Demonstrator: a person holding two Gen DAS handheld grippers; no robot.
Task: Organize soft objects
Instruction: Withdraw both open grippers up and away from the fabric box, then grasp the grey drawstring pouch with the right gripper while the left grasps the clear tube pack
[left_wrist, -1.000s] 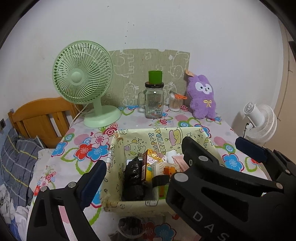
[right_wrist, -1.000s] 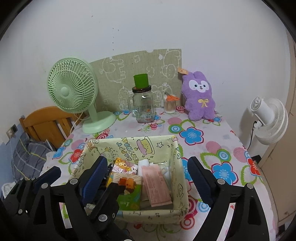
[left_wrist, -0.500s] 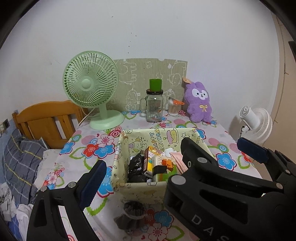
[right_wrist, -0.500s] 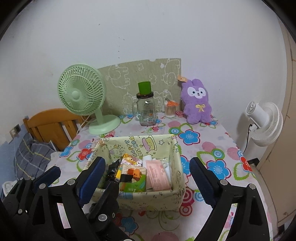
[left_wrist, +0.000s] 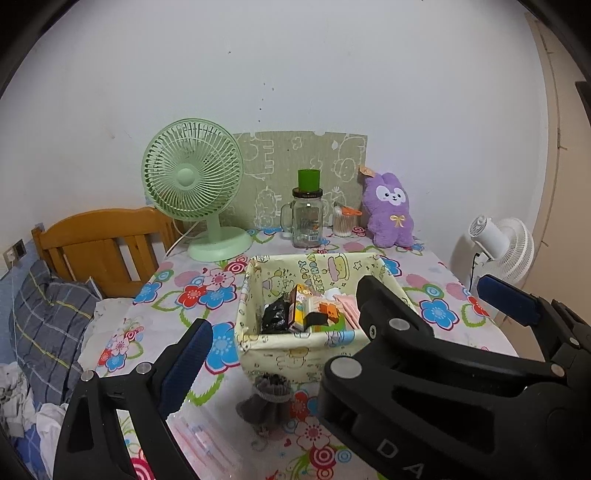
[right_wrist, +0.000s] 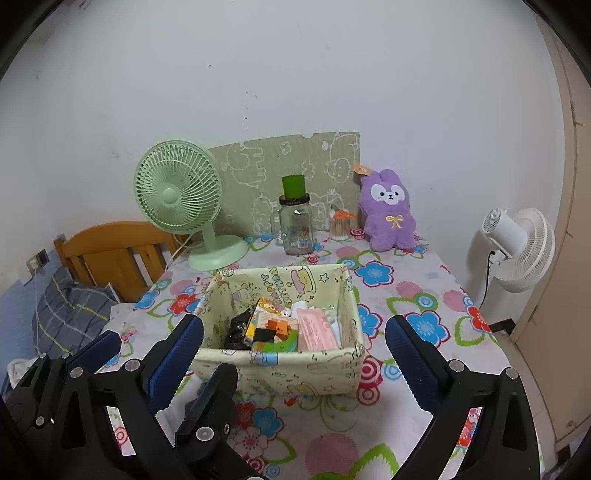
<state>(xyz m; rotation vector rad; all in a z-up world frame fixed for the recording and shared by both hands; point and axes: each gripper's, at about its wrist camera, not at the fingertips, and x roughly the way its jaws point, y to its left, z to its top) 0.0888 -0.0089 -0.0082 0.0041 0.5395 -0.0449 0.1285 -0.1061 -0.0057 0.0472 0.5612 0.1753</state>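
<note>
The fabric basket (right_wrist: 317, 363) on the counter (right_wrist: 406, 295) holds packets and a black bundle (right_wrist: 236, 330). Right tongs (right_wrist: 293, 343) are opening, empty; left tongs (left_wrist: 334, 317) spread, empty.

Dim, even light; strong fisheye curvature

Fuzzy plush rabbit (right_wrist: 388, 210), cloth-sided basket (right_wrist: 295, 373), glossy glass jar (right_wrist: 295, 230).

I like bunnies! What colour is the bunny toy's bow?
The bunny toy is purple; its bow is yellow, clearest in the right wrist view.
</note>
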